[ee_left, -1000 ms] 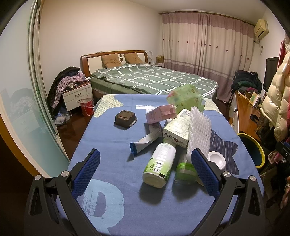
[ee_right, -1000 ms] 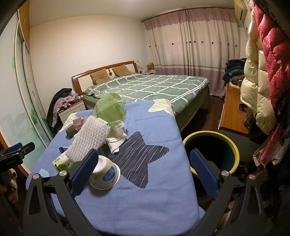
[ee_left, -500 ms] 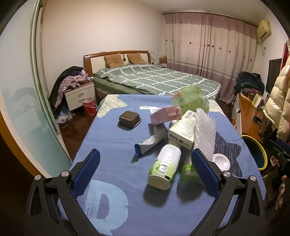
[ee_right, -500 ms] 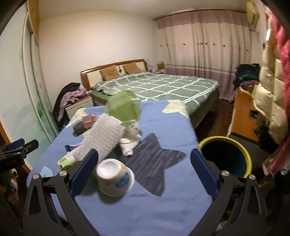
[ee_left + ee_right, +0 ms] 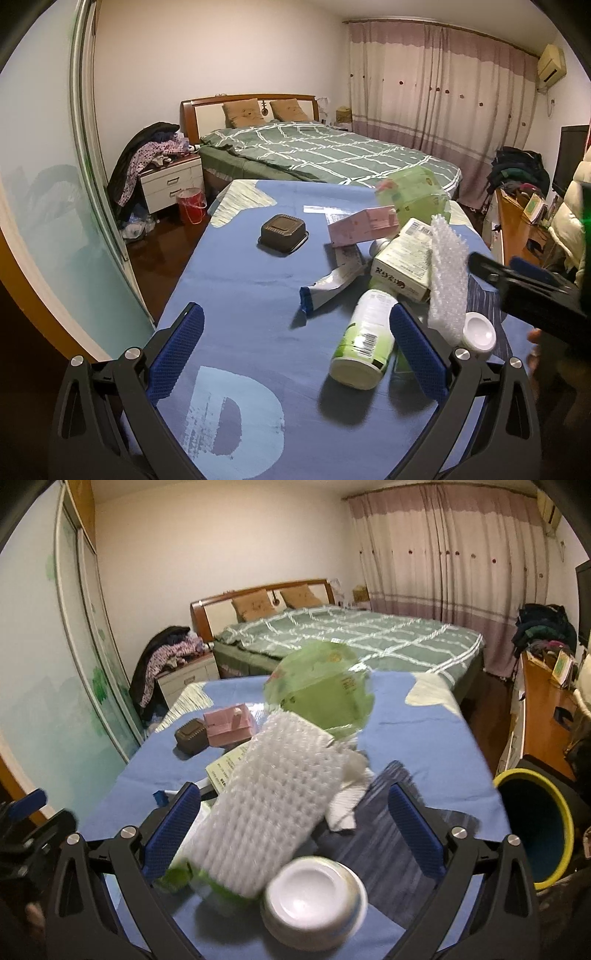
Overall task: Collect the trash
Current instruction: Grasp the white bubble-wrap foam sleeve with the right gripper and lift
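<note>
Over the cup [image 5: 314, 904], right hand-held gripper [image 5: 291, 830] seemingly nearer.

A heap of trash lies on the blue-clothed worktop [image 5: 236, 280]. A white bottle with a green label and barcode [image 5: 364, 343] lies on its side, base toward the near edge, its neck tucked under a cream carton box [image 5: 404, 264] that leans across the pile. A flattened blue-ended tube [image 5: 328, 286] lies just left of the bottle. A pink carton [image 5: 364, 230] tilts above it, with a crumpled green plastic bag [image 5: 321, 686] behind. A white foam net sleeve [image 5: 273, 808] slants over the heap, beside crumpled white tissue [image 5: 349, 797]. A white paper bowl [image 5: 316, 901] sits upside down at the near edge. A dark brown lidded tub [image 5: 283, 234] stands apart to the left. A yellow-rimmed bin [image 5: 535, 823] stands beside the worktop.
</note>
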A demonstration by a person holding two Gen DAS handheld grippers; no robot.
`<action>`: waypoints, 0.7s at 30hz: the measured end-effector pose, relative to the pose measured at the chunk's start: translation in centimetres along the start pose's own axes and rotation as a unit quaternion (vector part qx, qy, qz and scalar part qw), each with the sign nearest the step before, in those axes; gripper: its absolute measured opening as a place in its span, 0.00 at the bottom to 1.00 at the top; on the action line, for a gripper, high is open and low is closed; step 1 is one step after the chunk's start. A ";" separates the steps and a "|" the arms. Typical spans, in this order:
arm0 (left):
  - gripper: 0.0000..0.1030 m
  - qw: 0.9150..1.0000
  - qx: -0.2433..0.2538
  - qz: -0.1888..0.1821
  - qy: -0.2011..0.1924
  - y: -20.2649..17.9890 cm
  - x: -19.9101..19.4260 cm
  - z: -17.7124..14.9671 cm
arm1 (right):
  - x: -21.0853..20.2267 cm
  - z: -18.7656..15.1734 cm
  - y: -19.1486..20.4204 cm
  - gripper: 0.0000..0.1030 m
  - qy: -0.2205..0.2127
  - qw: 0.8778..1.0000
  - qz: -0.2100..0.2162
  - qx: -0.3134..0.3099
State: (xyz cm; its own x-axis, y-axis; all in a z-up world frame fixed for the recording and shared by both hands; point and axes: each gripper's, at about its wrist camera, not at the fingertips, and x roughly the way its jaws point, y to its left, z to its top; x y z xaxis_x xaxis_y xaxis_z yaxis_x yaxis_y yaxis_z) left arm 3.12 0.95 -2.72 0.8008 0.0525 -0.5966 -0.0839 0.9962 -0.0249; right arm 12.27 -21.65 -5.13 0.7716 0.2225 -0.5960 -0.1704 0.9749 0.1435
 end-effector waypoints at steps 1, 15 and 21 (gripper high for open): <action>0.96 1.000 -0.001 0.001 0.001 0.1 0.2 0.0 | 0.7 0.1 0.1 0.94 0.006 1.000 0.001 0.002; 0.96 1.000 -0.004 -0.016 0.020 0.1 2.6 -0.2 | 5.6 0.2 -0.6 0.86 0.078 0.996 0.021 0.038; 0.96 1.000 -0.005 -0.017 0.022 0.1 2.7 -0.2 | 4.7 0.2 0.0 0.49 0.066 0.997 0.014 0.031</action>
State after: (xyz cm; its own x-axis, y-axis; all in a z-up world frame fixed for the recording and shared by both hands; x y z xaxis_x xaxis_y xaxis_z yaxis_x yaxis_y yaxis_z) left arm 5.21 1.15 -4.51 0.7771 0.0155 -0.6292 -0.0632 0.9966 -0.0535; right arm 16.04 -20.56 -7.77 0.6788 0.2539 -0.6890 -0.1496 0.9665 0.2088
